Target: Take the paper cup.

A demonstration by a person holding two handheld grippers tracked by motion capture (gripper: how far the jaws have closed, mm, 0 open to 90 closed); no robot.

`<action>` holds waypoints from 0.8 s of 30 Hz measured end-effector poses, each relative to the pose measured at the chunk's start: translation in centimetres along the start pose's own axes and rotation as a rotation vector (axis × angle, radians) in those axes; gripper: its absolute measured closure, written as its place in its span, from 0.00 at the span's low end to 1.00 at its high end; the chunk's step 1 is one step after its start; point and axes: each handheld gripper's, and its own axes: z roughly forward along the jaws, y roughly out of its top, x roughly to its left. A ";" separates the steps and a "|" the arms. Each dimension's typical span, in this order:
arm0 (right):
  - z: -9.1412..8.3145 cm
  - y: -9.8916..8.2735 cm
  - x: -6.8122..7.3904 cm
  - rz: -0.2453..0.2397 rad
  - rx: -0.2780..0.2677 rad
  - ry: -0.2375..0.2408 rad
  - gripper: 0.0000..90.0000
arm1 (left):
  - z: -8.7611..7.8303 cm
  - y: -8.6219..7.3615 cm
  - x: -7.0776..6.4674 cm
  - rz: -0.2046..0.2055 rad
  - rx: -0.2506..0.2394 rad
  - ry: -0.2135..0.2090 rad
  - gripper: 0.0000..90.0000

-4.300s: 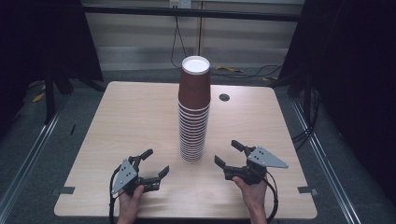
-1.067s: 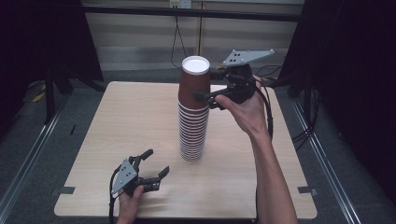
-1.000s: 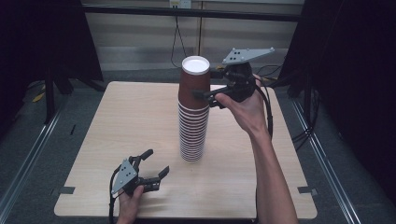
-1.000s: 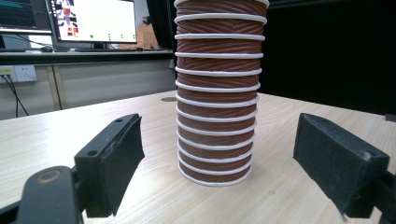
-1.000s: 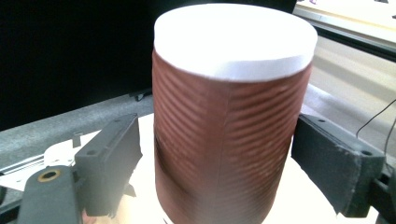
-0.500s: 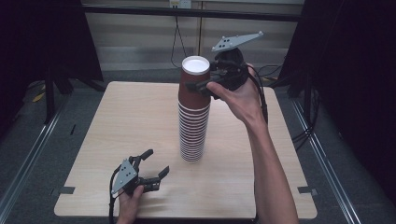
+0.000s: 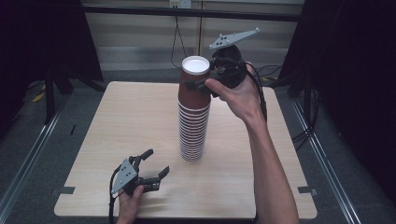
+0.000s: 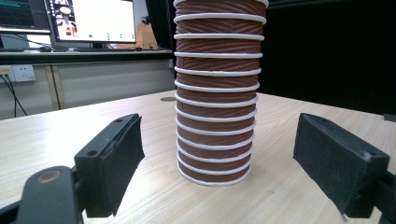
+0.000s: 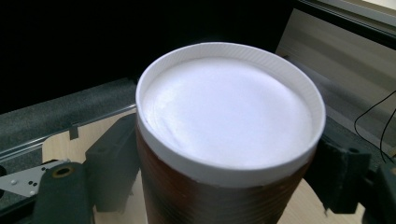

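A tall stack of brown ribbed paper cups [image 7: 193, 122] stands upside down in the middle of the wooden table [image 7: 116, 121]. The top cup [image 7: 194, 85] shows its white base [image 9: 229, 116]. My right gripper [image 7: 205, 80] is held high at the top of the stack. Its jaws sit on either side of the top cup, with one pad [image 9: 114, 163] against the cup's wall and no gap showing. My left gripper [image 7: 154, 167] rests on the table near the front edge. It is open and empty and faces the foot of the stack [image 8: 215, 158].
A small dark disc [image 7: 223, 95] lies on the table behind the stack. Dark frame posts and cables stand beyond the far edge. A monitor [image 8: 93, 21] glows on a desk behind the table. Metal rails run along both sides of the table.
My right gripper rose from the table's front to the top of the stack, then moved left so its jaws came around the top cup. The left gripper has not moved.
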 end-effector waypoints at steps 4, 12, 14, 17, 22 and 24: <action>-0.2 0.2 0.1 -0.002 -0.026 -0.005 0.23 | 0.0 0.0 0.0 0.000 0.000 -0.001 0.17; -1.2 0.3 0.3 0.001 -0.116 -0.016 0.24 | 0.0 0.0 0.0 0.000 0.000 -0.002 0.17; -1.3 0.4 0.5 0.000 -0.130 -0.021 0.24 | 0.0 0.0 0.0 0.000 0.000 -0.002 0.17; -1.5 0.4 0.5 0.002 -0.157 -0.021 0.24 | 0.0 0.0 0.0 0.000 0.000 -0.002 0.17; -1.9 0.4 0.5 0.002 -0.199 -0.022 0.24 | 0.0 0.0 0.0 0.000 -0.001 -0.002 0.17; -2.1 0.4 0.5 0.001 -0.212 -0.017 0.25 | 0.0 0.0 0.0 0.000 -0.001 -0.002 0.17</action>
